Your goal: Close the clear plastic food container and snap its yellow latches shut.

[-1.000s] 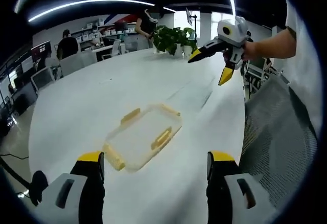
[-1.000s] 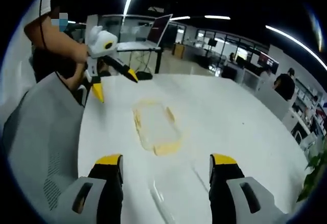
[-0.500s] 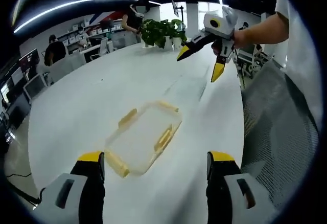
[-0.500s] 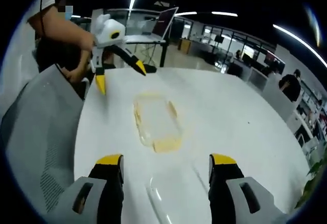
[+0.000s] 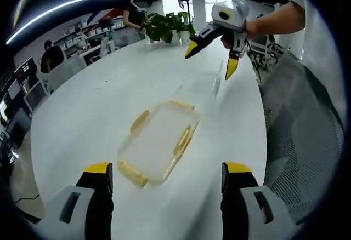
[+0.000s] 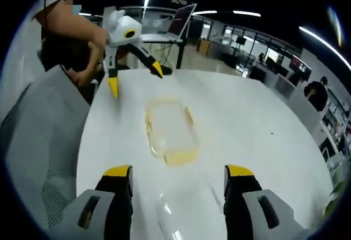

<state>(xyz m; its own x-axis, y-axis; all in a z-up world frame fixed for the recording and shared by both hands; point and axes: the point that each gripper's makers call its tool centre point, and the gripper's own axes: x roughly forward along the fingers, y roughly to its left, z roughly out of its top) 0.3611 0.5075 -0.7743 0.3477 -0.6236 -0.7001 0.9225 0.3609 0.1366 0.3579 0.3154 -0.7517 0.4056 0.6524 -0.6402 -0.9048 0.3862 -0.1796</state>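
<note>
My left gripper (image 5: 164,180) and right gripper (image 6: 178,182) both spread wide, grasping nothing. Over last second both drifted nearer clear container (image 5: 159,141), lying flat mid white table (image 5: 82,103) between them. Container itself unmoved. Yellow latches (image 5: 182,140) look splayed outward, unsnapped. Judgement: approach only, no closing begun.

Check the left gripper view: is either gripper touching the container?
No. The container lies alone on the table, with the open left gripper short of it and the open right gripper raised beyond it.
</note>
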